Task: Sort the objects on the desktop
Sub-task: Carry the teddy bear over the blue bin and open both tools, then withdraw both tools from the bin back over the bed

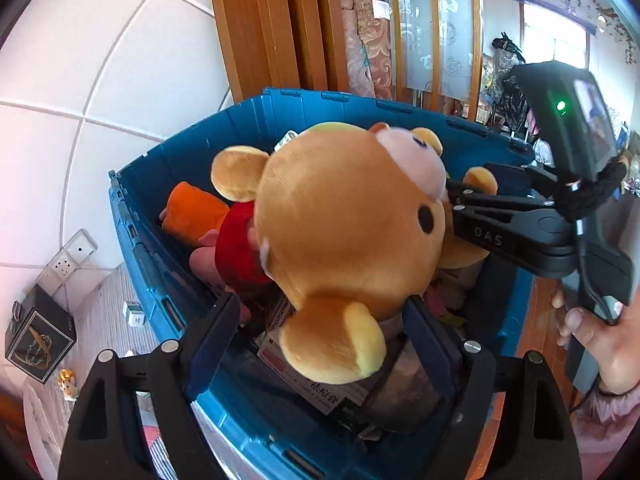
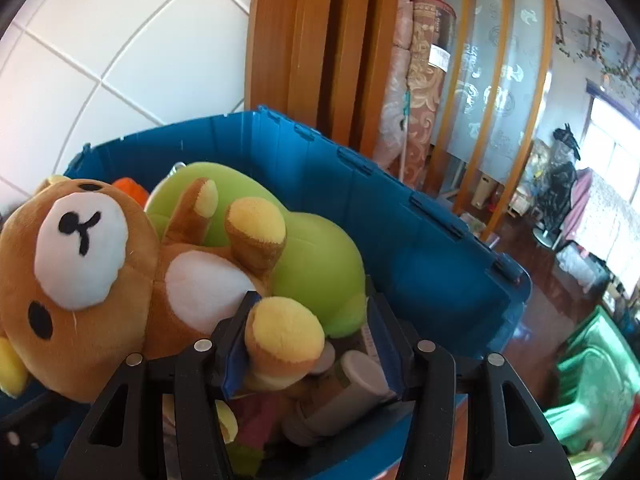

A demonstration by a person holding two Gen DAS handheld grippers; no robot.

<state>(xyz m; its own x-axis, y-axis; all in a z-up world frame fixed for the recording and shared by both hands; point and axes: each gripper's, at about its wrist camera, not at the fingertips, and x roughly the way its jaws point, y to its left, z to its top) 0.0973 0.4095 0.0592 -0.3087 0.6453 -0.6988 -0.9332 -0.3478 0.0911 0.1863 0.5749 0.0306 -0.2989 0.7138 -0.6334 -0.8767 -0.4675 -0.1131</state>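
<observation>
A brown plush bear (image 1: 340,216) lies in the blue plastic crate (image 1: 280,112), its head toward my left gripper. My left gripper (image 1: 316,336) is open, its fingers on either side of the bear's ear, not pressing it. The right gripper (image 1: 452,196) reaches in from the right beside the bear's body. In the right wrist view the bear (image 2: 100,272) lies face up in the crate (image 2: 400,216) on a green plush (image 2: 312,256). My right gripper (image 2: 312,340) is open, with the bear's yellow-soled foot (image 2: 286,332) between its fingers.
The crate also holds an orange plush (image 1: 192,212), a red plush (image 1: 240,248), printed boxes (image 1: 312,384) and grey bottles (image 2: 344,392). A black box (image 1: 36,340) stands on the striped desk at the left. White tiled wall and wooden door frame stand behind; a green bin (image 2: 592,380) sits at the right.
</observation>
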